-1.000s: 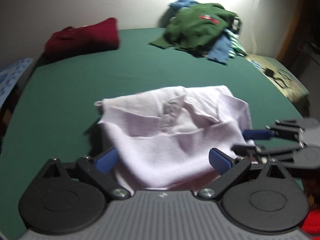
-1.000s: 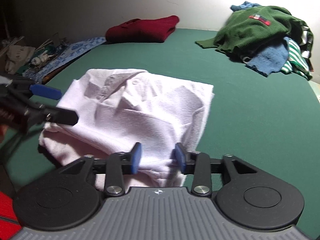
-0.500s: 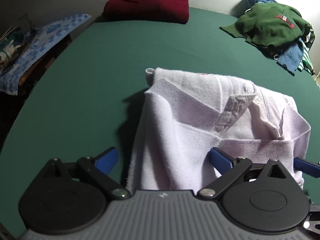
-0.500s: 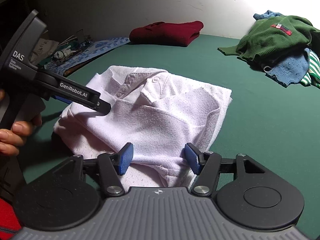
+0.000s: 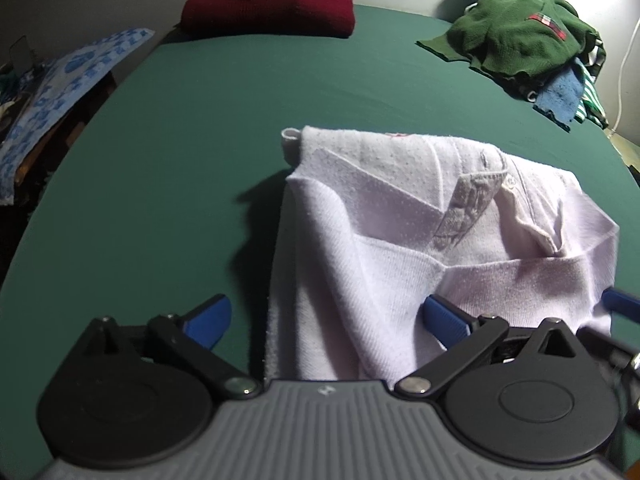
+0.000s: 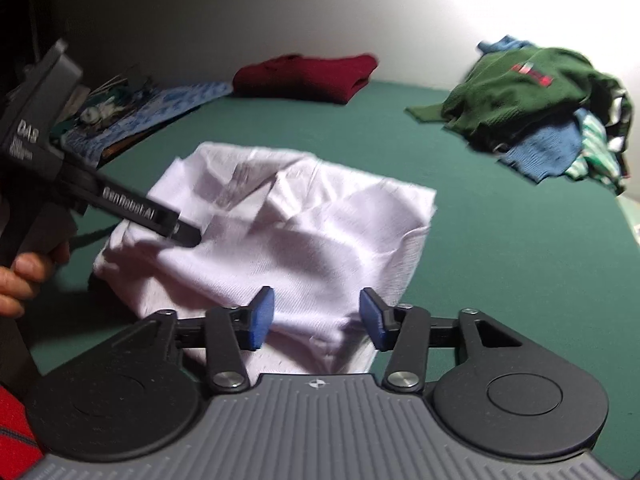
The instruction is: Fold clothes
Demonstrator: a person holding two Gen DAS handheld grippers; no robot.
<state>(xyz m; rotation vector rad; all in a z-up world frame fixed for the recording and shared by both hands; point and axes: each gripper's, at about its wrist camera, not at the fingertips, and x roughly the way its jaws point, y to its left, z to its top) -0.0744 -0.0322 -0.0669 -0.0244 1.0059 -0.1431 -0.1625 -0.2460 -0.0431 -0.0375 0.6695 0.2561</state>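
With the left gripper (image 5: 326,314) now lower and spread wide over the folded white shirt (image 5: 420,248), the right gripper (image 6: 316,318) is closing on its near edge, suggesting pickup comes next.

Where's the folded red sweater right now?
The folded red sweater lies at the green table's far edge by the wall, upper left in the left wrist view, beyond the white shirt, opposite the unfolded pile.

Only readable stuff is on the left gripper (image 6: 182,232) seen from the right wrist cam: "DAS" on its grey body and "GenRobot.AI" in white along the black finger, the smaller print under DAS is too blurry.
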